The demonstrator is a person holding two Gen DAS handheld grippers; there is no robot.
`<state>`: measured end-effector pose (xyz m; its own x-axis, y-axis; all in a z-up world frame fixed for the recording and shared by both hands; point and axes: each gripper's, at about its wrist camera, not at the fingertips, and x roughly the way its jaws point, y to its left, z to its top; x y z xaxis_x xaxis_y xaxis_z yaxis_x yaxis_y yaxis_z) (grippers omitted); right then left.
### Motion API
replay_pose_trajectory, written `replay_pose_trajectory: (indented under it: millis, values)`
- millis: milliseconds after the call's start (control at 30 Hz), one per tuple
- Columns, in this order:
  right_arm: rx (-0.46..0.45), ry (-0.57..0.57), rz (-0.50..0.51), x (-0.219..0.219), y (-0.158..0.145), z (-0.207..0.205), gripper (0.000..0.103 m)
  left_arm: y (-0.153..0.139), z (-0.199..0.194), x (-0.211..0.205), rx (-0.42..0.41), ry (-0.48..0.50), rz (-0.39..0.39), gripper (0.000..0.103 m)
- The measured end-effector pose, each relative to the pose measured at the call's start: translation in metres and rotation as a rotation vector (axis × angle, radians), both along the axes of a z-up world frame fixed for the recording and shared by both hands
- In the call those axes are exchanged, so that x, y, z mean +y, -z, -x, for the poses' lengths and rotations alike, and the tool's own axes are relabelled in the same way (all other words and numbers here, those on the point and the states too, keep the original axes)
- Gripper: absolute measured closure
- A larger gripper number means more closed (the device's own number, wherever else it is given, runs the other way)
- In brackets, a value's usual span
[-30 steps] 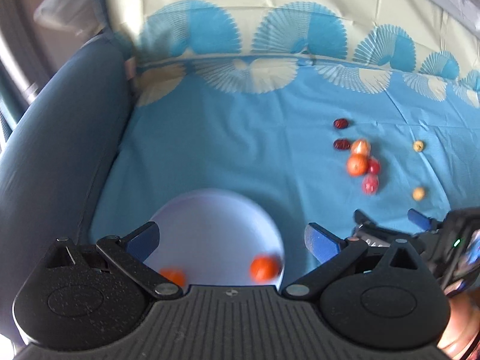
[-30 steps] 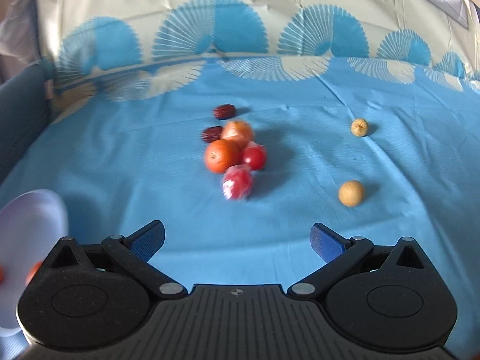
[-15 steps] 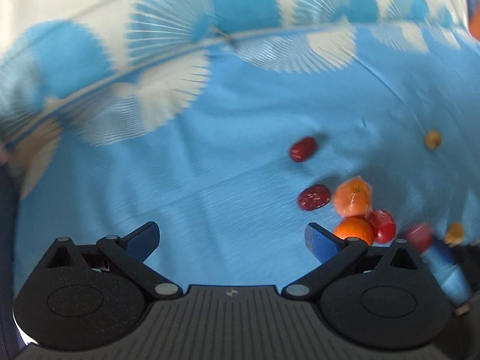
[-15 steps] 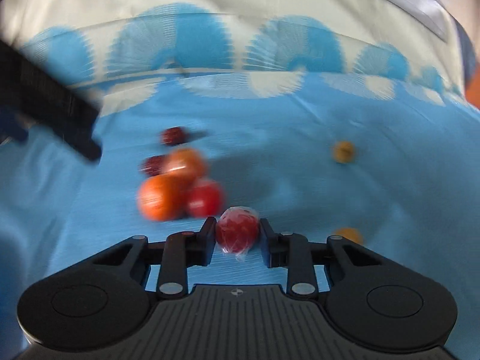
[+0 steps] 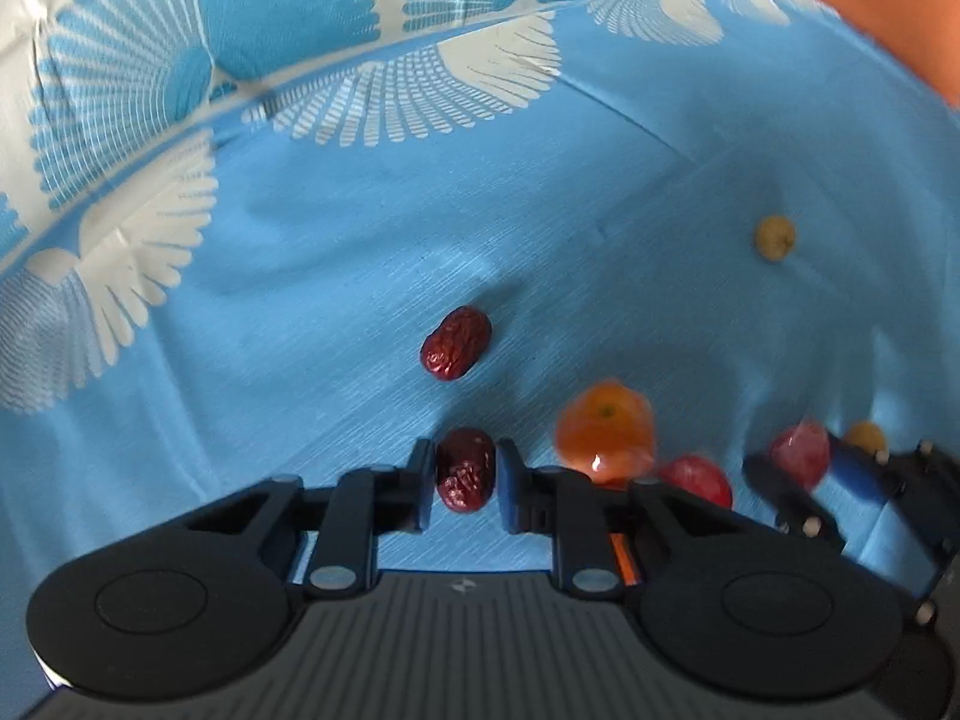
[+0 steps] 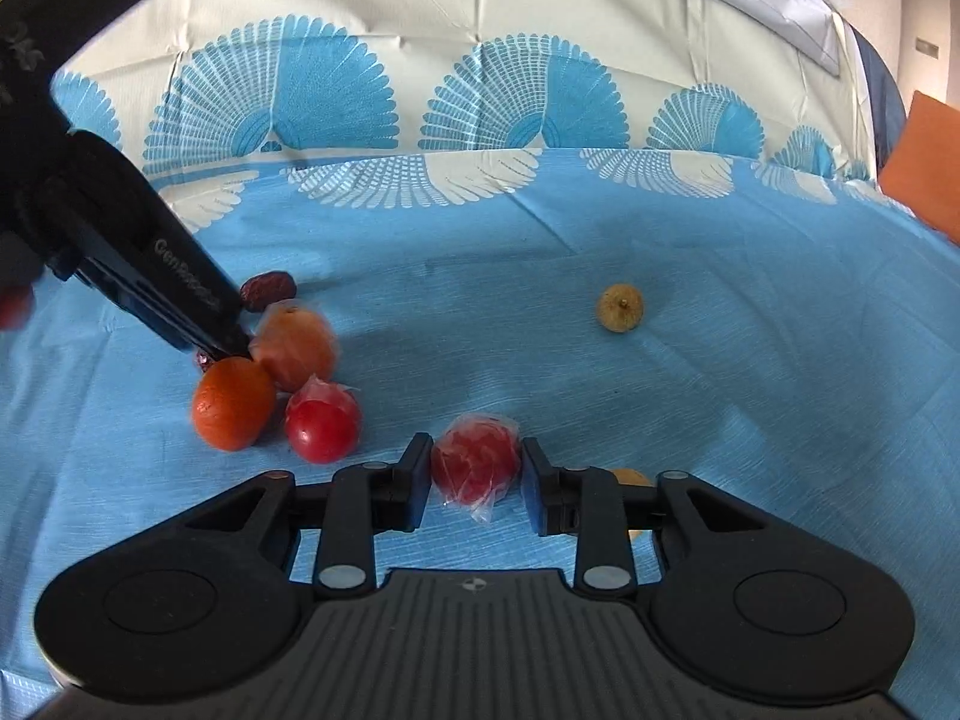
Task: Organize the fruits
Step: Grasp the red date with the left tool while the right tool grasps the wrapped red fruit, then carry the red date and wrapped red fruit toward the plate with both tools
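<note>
My left gripper (image 5: pixel 463 471) is shut on a dark red date (image 5: pixel 465 468) on the blue cloth. A second date (image 5: pixel 456 343) lies just beyond it. My right gripper (image 6: pixel 475 468) is shut on a wrapped red fruit (image 6: pixel 475 464). To its left lie a bare orange (image 6: pixel 233 402), a wrapped orange (image 6: pixel 295 349), a red tomato-like fruit (image 6: pixel 323 423) and the second date (image 6: pixel 267 290). The left gripper's body (image 6: pixel 120 252) reaches in over them. The wrapped orange (image 5: pixel 605 433) and red fruit (image 5: pixel 696 480) also show in the left wrist view.
A small tan fruit (image 6: pixel 620 307) lies at the right on the blue and white fan-pattern cloth (image 6: pixel 660 390); another tan one (image 6: pixel 630 476) peeks from behind my right finger. An orange object (image 6: pixel 927 165) stands at the far right edge.
My left gripper moved from the white plate to the fruit pile and shut on a date. My right gripper moved forward and shut on the wrapped red fruit.
</note>
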<state>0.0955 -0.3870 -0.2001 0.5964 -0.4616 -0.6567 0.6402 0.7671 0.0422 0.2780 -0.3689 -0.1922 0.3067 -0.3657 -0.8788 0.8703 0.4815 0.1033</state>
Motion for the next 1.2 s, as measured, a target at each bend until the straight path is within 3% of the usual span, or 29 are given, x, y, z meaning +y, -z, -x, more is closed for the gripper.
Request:
replay_pose_trajectory:
  millis: [133,367,600,833,1067,1200]
  values:
    - [-0.027,0.012,0.004,0.001,-0.003,0.004,0.072,-0.014,0.006,0.023,0.019,-0.083,0.018,0.081]
    - [-0.058,-0.016,0.056,0.007,-0.019,0.014,0.072,-0.072,0.052,0.102,0.046,-0.301,0.058,0.081]
    - [-0.090,-0.088,0.035,0.024,-0.082,0.056,0.072,-0.119,0.131,0.189,0.089,-0.456,0.094,0.081]
    - [-0.121,-0.305,0.017,0.083,-0.158,0.126,0.072,-0.158,0.207,0.254,0.079,-0.498,0.112,0.081]
    - [-0.110,-0.454,-0.039,0.151,-0.200,0.187,0.072,-0.185,0.273,0.316,0.016,-0.556,0.141,0.081]
    - [-0.125,-0.511,-0.049,0.179,-0.219,0.211,0.072,-0.191,0.297,0.340,0.022,-0.587,0.167,0.081]
